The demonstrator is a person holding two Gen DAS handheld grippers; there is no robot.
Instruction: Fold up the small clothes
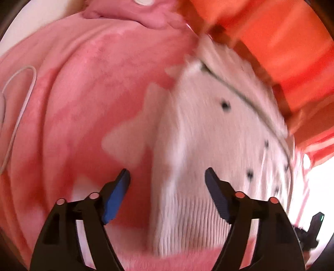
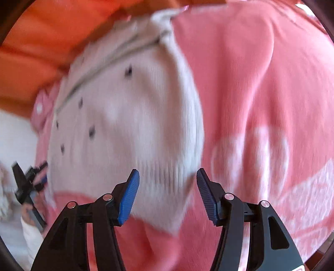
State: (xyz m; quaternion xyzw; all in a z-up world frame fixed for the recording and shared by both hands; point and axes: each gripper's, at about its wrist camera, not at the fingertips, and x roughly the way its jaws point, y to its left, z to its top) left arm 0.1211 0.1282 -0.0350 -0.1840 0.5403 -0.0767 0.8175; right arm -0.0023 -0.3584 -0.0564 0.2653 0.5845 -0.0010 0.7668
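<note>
A small white knit sweater (image 1: 219, 150) with dark dots lies on a pink blanket (image 1: 83, 93). In the left wrist view my left gripper (image 1: 167, 177) is open and empty, its jaws straddling the sweater's left edge near the ribbed hem. In the right wrist view the sweater (image 2: 129, 125) lies ahead and to the left; my right gripper (image 2: 167, 177) is open and empty over the sweater's lower right corner at the hem. The left gripper (image 2: 29, 187) shows at the far left of the right wrist view. Both views are blurred.
The pink blanket (image 2: 261, 93) with pale patterns covers the surface. An orange cushion or cover (image 1: 281, 41) lies behind the sweater. A white cable (image 1: 18, 108) lies on the blanket at the left. Bunched pink fabric (image 1: 135, 14) sits at the far edge.
</note>
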